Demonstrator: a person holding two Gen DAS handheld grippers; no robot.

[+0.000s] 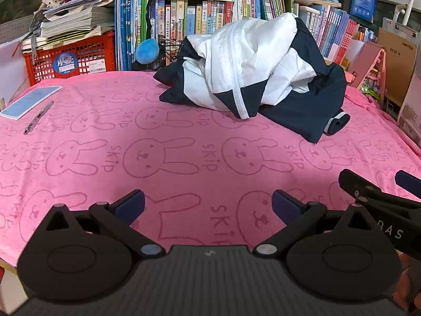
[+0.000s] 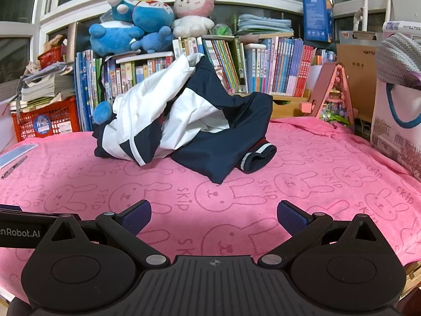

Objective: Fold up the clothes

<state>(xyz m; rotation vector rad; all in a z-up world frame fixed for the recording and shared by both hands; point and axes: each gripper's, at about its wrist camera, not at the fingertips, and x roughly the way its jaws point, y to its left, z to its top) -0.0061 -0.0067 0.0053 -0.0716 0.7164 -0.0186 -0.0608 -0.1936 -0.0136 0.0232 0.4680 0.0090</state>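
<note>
1. My left gripper (image 1: 208,206) hangs low over the near part of the pink rabbit-print towel (image 1: 184,137), jaws spread wide and holding nothing.
2. My right gripper (image 2: 214,214) sits just beside it on the right, equally released and empty.
3. The jacket (image 1: 252,79), navy and white, lies crumpled in a heap at the far side of the towel, well apart from both grippers, one cuffed sleeve (image 2: 259,158) trailing right.
4. A pen (image 1: 38,118) and a blue booklet (image 1: 30,101) lie far left.
</note>
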